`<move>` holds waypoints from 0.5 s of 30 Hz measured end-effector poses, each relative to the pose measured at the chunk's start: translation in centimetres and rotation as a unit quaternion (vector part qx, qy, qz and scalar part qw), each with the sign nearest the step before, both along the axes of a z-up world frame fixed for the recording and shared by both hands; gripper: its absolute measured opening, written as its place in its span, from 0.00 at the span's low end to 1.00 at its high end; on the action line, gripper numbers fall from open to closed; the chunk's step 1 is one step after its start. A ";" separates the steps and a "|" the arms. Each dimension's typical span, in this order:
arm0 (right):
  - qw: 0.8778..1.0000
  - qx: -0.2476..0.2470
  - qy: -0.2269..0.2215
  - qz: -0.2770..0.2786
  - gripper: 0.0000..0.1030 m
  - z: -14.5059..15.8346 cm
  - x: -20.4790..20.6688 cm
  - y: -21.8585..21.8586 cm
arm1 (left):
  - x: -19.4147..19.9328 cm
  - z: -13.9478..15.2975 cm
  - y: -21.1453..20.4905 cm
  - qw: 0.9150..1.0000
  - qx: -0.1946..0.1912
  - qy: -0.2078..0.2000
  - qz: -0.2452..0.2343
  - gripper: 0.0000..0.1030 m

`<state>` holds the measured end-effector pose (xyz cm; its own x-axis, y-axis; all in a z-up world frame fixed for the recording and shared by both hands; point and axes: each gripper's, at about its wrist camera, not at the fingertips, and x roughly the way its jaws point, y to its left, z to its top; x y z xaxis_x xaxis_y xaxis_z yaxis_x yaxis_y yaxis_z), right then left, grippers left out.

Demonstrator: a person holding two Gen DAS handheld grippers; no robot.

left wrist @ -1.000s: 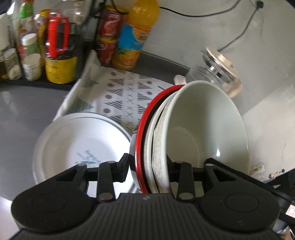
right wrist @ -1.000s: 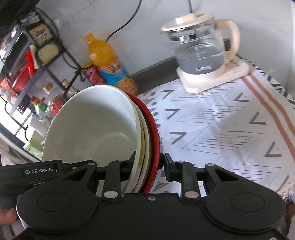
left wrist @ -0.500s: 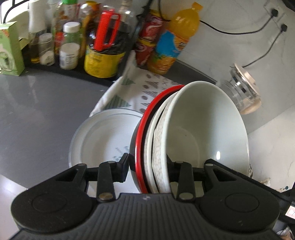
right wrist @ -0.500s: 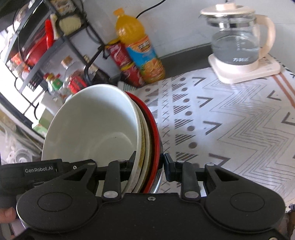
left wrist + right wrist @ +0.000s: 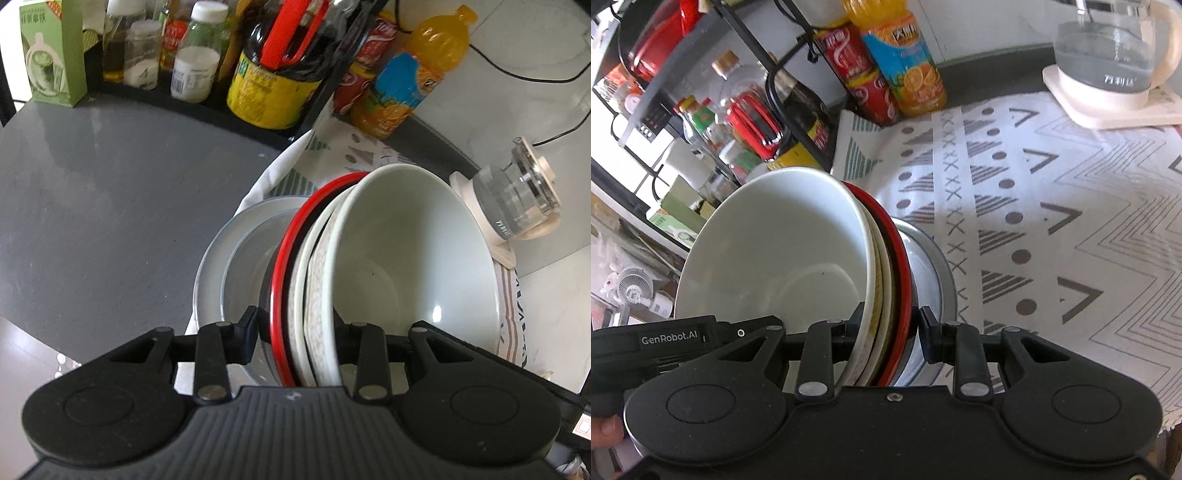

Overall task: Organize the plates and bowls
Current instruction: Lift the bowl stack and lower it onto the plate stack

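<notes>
**Bowls nested, both grippers on the stack**

Bowls sit one inside another between my two hands: a white bowl [image 5: 413, 258] innermost, then a speckled cream one [image 5: 319, 314], a thin white rim, and a black bowl with a red rim [image 5: 282, 295] on the outside. My left gripper [image 5: 295, 332] is clamped across one edge of this stack, one finger against the black outer wall, the other inside the white bowl. My right gripper [image 5: 890, 325] grips the opposite edge the same way, with its inner finger inside the white bowl and its outer finger just beside the red-rimmed wall; I cannot tell whether that pad touches.

The stack is tilted on edge, directly over a pale grey plate [image 5: 236, 258] that lies on the patterned cloth [image 5: 1052, 221] at the edge of the grey worktop [image 5: 110, 203]. Whether the stack touches the plate I cannot tell.

Behind, an orange juice bottle [image 5: 905, 62] stands beside red cans [image 5: 860, 85] and a dark sauce bottle [image 5: 273, 85] on a black rack [image 5: 757, 40]. A glass kettle [image 5: 1108, 62] stands on its cream base at the far side of the cloth.
</notes>
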<state>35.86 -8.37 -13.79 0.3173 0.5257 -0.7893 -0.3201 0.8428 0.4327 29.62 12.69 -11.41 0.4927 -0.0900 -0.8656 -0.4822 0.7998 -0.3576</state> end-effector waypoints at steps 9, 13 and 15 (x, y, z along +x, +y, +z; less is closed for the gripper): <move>1.000 -0.017 0.027 -0.003 0.27 -1.5 0.8 1.4 | 1.2 -1.7 1.2 1.000 -0.009 0.022 0.008 0.34; 0.999 -0.020 0.030 -0.003 0.28 -1.9 0.9 1.7 | 1.3 -2.3 1.7 0.999 -0.018 0.026 0.011 0.35; 0.999 -0.021 0.030 -0.003 0.28 -1.9 1.0 1.8 | 1.3 -2.3 1.7 0.999 -0.018 0.026 0.012 0.35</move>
